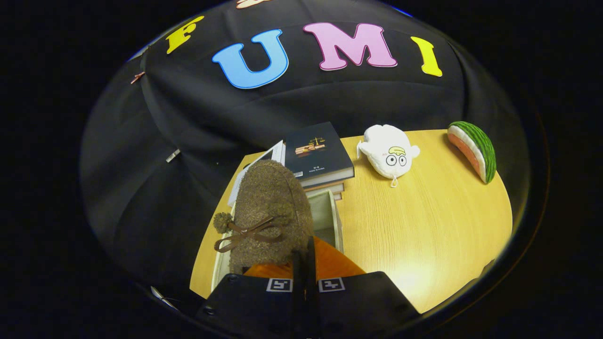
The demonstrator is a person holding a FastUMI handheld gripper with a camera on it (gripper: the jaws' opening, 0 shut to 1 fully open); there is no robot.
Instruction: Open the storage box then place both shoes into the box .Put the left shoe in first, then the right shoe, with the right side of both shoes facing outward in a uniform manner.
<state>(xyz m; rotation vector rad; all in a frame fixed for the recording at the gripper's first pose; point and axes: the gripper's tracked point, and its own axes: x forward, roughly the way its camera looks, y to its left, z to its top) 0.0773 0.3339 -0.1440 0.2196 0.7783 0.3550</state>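
The gripper (305,270) has its fingers nearly together, pinching the orange inner edge at the heel of 1 brown fuzzy shoe (271,212), which hangs just ahead of them over the open storage box (330,214) on the counter (424,226). The shoe looks light and soft, likely to sag or swing, so the stiffer heel rim seems the sensible hold; its pom-poms and bow could snag the box wall. Beyond the box lie stacked books (318,153), touching its far end, then a white plush toy (388,150) and a watermelon-slice toy (473,148), well apart.
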